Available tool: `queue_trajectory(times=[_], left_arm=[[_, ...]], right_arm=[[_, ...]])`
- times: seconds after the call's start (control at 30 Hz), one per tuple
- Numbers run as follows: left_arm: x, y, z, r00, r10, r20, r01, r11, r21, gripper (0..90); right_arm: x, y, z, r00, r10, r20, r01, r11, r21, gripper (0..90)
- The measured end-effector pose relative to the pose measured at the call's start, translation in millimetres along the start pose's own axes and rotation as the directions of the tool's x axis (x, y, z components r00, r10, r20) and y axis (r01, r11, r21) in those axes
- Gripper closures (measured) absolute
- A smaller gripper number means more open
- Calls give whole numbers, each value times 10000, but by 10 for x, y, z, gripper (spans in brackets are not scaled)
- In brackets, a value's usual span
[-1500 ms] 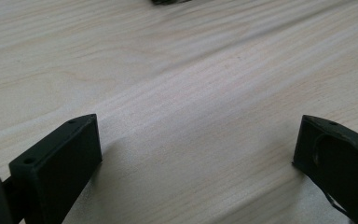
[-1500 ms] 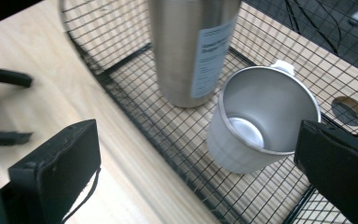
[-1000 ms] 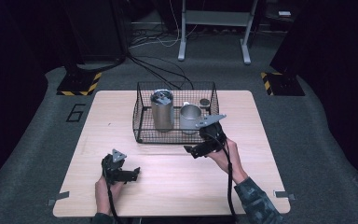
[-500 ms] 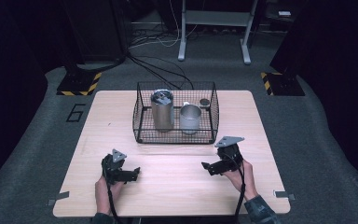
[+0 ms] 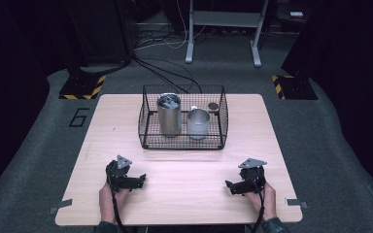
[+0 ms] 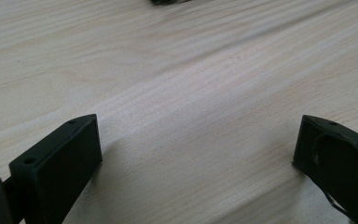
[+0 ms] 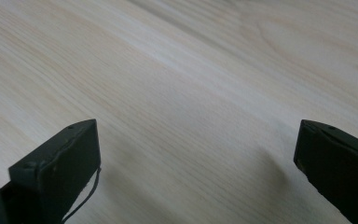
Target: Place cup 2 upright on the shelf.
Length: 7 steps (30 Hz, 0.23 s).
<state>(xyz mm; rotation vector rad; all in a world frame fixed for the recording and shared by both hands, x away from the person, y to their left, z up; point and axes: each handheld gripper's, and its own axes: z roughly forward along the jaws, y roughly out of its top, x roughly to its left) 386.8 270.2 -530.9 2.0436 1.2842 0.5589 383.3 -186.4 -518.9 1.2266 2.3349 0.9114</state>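
Observation:
A black wire basket [image 5: 148, 128] stands at the middle back of the wooden table [image 5: 184, 167]. Inside it are a tall steel tumbler with a lid [image 5: 169, 115], a shorter steel cup [image 5: 198, 123] and a small dark round piece [image 5: 213, 107]. My left gripper [image 5: 142, 179] rests low at the table's front left, pointing right, open with nothing between its jaws [image 6: 196, 140]. At the front right, my right gripper [image 5: 228, 186] lies low over the wood and points left, open and holding nothing [image 7: 196, 140].
A person's hands hold both grippers at the table's front edge. Beyond the table are dark floor cables [image 5: 165, 63], a metal stand [image 5: 223, 34] and yellow-black striped blocks [image 5: 83, 87].
My right gripper has pulled back from the basket's front right corner to the table's front right. The left gripper has stayed put.

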Motion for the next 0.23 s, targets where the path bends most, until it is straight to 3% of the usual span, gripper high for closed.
queue_trajectory(times=[0.07,0.23], left_arm=[[-1,0,0,10000,-4,-3,4,10000,-1,3],[-6,1,3,10000,-86,-7,86,10000,-25,3]], right_arm=[[-24,-53,23,10000,-4,95,3,9999,141,0],[-76,-164,-2,9994,312,159,-305,9985,-454,0]])
